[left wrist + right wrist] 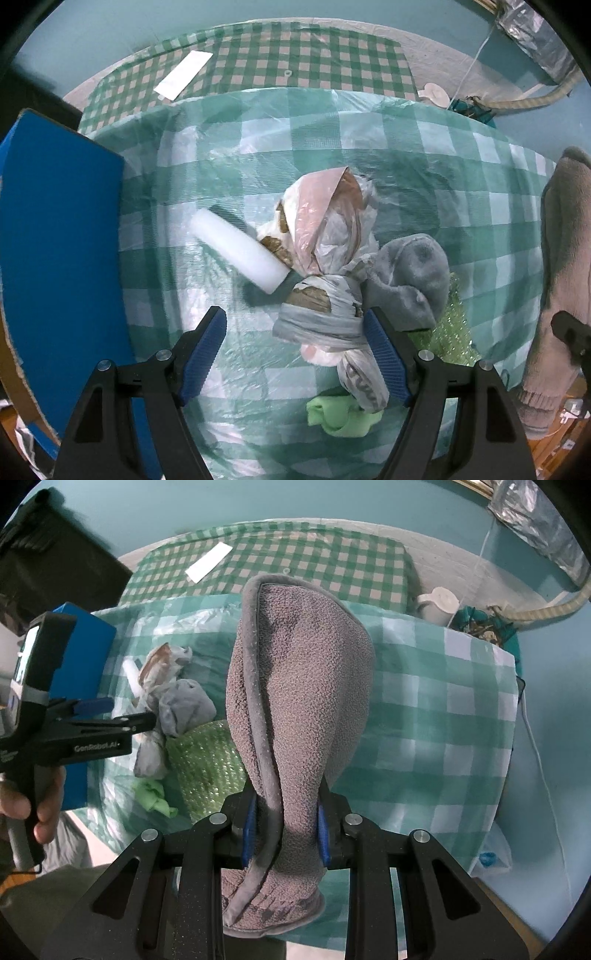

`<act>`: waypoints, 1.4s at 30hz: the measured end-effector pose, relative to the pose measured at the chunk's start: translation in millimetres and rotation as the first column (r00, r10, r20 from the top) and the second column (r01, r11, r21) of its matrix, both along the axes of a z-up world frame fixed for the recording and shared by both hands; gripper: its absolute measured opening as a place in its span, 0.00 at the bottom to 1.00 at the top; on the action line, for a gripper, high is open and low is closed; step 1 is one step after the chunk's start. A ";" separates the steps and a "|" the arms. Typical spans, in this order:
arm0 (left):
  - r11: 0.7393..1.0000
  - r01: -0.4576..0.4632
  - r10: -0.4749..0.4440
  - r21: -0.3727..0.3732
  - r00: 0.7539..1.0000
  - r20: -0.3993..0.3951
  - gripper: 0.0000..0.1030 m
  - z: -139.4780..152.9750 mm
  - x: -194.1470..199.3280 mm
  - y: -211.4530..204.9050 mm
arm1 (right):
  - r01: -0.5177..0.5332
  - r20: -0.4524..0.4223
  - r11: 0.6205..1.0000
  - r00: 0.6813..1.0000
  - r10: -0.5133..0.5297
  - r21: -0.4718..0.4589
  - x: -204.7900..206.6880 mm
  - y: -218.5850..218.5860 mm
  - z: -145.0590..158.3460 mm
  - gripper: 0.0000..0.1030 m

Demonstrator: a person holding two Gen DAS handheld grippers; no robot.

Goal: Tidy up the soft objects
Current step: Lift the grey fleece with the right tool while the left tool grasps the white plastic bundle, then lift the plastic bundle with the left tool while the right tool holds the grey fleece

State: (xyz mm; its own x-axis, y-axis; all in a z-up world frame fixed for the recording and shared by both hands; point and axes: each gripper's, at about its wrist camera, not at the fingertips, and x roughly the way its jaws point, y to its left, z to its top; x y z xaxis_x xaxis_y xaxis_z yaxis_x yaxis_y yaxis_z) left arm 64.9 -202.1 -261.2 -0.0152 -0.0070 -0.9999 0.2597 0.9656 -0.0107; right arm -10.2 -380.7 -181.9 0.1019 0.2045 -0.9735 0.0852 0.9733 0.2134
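Hanging over the knotted plastic bag (325, 295) on the table, the left gripper (295, 354) was held apart, so the bag could be missed, while the slipper (295, 709) was clamped by the right gripper (284, 834).

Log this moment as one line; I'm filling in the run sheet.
left gripper: open, above knotted plastic bag bundle | right gripper: shut on grey-brown mat, lifted | blue box: table's left side

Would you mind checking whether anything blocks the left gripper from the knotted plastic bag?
Nothing visible does: the left gripper is open directly over the knotted bag, its right finger already beside the knot.
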 end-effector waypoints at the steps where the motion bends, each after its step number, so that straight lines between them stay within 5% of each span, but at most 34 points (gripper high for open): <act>1: 1.000 -0.004 0.004 -0.001 1.000 -0.001 0.76 -1.2 1.0 -0.4 | -0.002 -0.001 1.000 1.000 0.002 0.001 -0.3 -0.4 -0.8 0.24; 5: 1.000 -0.011 0.011 0.000 1.000 -0.006 0.74 -5.7 -0.2 -3.0 | -0.010 -0.007 1.000 1.000 0.010 0.001 0.3 -1.4 -5.2 0.24; 10: 1.000 -0.008 0.008 -0.009 0.999 -0.048 0.51 -15.6 -3.7 -4.9 | -0.010 -0.014 1.000 1.000 0.010 0.008 1.0 -1.0 -10.4 0.24; 16: 1.000 0.029 -0.029 -0.009 1.000 0.003 0.46 -5.3 -7.4 -4.3 | -0.014 -0.009 1.000 1.000 0.014 0.012 1.4 0.9 -11.0 0.24; 42: 0.994 0.109 -0.113 0.031 0.978 0.173 0.45 84.7 -45.3 44.6 | -0.118 0.042 0.992 0.992 0.119 -0.038 10.2 48.3 40.9 0.24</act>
State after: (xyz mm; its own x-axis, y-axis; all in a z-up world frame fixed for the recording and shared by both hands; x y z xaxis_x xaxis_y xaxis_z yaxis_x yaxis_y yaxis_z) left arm 19.7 -157.4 -176.6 0.1595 0.0061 -0.9872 0.3616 0.9301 0.0641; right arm 0.0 -332.3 -141.0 0.1221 0.1830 -0.9755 -0.0400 0.9830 0.1794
